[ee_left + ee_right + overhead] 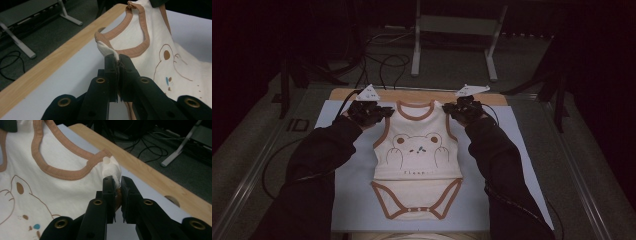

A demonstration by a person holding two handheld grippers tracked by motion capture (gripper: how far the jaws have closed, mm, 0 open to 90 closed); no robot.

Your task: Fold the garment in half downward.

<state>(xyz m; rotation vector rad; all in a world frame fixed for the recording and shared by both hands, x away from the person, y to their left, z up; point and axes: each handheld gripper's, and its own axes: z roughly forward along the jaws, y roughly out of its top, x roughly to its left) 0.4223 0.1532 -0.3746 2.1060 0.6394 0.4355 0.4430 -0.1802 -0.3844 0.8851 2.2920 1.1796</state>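
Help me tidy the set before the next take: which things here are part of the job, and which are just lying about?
In use:
bodysuit, gripped at both shoulders
left tongs, shut on its shoulder
right tongs, shut on the other shoulder
mat under it

Lying about:
cables on the floor
metal frame beyond the table

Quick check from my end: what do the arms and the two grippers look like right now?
Both forearms wear dark, loose sleeves. The left gripper and the right gripper are black, and each carries a pale grey three-cornered plate on top. Black cables trail from them. Up close, the jaws are flat black bars with brass-coloured rivet rings.
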